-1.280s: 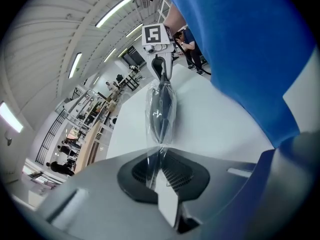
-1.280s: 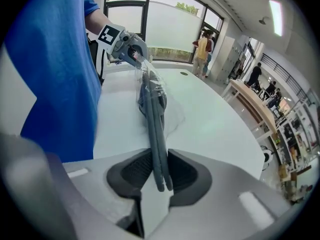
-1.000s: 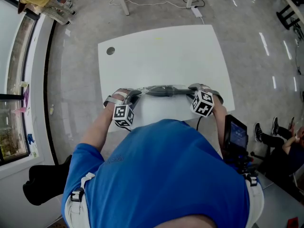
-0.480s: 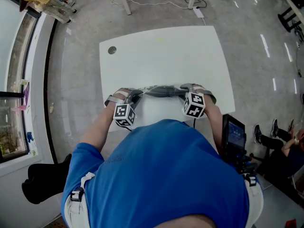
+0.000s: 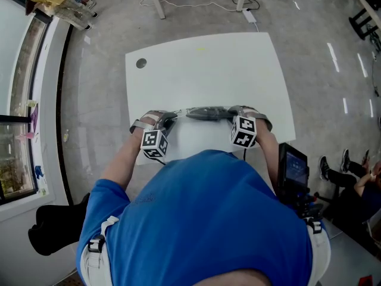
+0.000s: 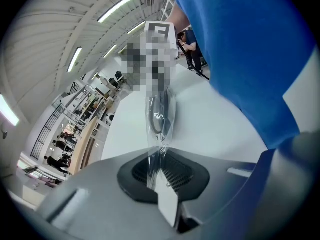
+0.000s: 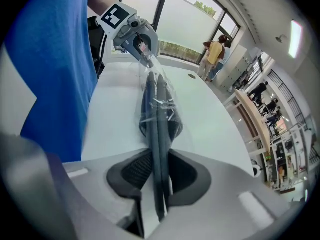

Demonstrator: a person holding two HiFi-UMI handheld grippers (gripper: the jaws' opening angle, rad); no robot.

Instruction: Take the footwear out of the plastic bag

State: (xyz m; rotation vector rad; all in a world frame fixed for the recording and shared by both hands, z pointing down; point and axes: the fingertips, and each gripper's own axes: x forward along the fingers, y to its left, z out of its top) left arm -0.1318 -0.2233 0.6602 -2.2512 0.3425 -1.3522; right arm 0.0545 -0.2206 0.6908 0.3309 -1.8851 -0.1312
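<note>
A clear plastic bag point(image 5: 182, 112) holding dark flat footwear point(image 5: 205, 112) hangs stretched between both grippers over the near part of the white table point(image 5: 202, 64). My left gripper point(image 5: 172, 117) is shut on the bag's thin end; the film point(image 6: 159, 144) runs out from its pads point(image 6: 170, 171) toward the footwear point(image 6: 161, 115). My right gripper point(image 5: 229, 113) is closing, and the dark footwear point(image 7: 159, 114), still wrapped in film point(image 7: 167, 91), sits pressed between its pads point(image 7: 132, 171). In the right gripper view the left gripper point(image 7: 148, 60) pinches the bag's far end.
A round cable hole point(image 5: 141, 64) sits near the table's far left corner. Table legs and a cable point(image 5: 196, 5) lie beyond the far edge. A screen on a stand point(image 5: 296, 168) is at my right, with seated people's legs point(image 5: 342, 171) past it. Windows line the left.
My right gripper has slid left along the bag, closer to the left gripper, and now has the footwear between its jaws. The left gripper has stayed in place.
</note>
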